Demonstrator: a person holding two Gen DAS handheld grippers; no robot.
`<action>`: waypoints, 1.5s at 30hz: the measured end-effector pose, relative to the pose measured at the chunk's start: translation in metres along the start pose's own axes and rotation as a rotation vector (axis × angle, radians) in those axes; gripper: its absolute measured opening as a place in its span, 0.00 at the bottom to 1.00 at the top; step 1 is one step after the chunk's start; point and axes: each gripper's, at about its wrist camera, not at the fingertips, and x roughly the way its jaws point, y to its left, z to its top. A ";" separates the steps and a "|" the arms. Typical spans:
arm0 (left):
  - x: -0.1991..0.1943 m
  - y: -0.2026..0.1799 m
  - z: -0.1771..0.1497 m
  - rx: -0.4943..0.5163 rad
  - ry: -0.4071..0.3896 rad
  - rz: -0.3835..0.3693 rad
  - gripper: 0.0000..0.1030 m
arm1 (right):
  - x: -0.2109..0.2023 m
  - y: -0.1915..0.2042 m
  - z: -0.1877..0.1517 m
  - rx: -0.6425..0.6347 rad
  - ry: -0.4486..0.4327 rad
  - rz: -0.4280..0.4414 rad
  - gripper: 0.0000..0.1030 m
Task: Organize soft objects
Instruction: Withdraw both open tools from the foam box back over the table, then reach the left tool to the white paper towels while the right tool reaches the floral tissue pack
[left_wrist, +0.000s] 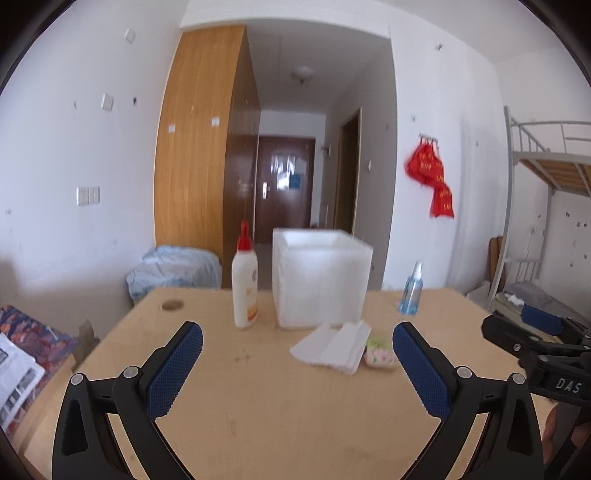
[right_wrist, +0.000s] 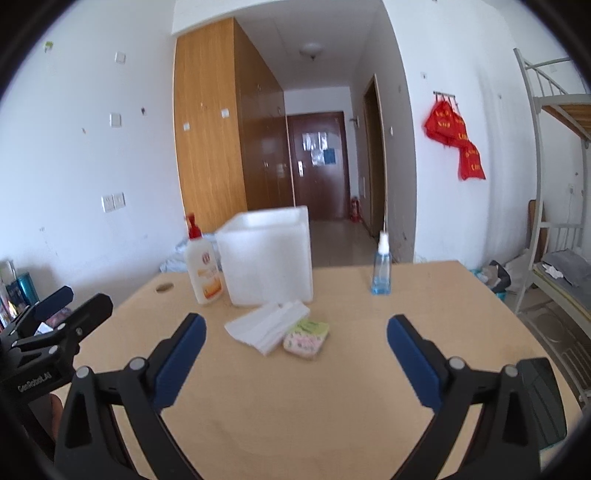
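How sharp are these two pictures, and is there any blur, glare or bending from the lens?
Left wrist view: the white box and folded tissues look soft, likely motion blur; the left gripper is crisper. Right wrist view: the box is similarly smeared, while the right gripper is sharp. Both: strong fisheye bending of walls, dark corners, even daylight, no harsh glare.

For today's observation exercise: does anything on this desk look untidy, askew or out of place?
Only the soft items. The white cloth stack lies loosely fanned and askew before the white bin, with two sponges beside it. Both bottles stand upright; nothing looks spilled.
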 end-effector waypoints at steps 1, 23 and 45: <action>0.004 0.001 -0.003 -0.005 0.017 -0.006 1.00 | 0.003 -0.001 -0.004 0.005 0.018 0.004 0.97; 0.043 -0.010 -0.018 0.018 0.166 -0.041 1.00 | 0.030 -0.004 -0.012 0.008 0.174 0.001 0.97; 0.102 -0.003 -0.009 0.026 0.252 -0.022 1.00 | 0.076 -0.005 -0.006 -0.006 0.278 -0.012 0.97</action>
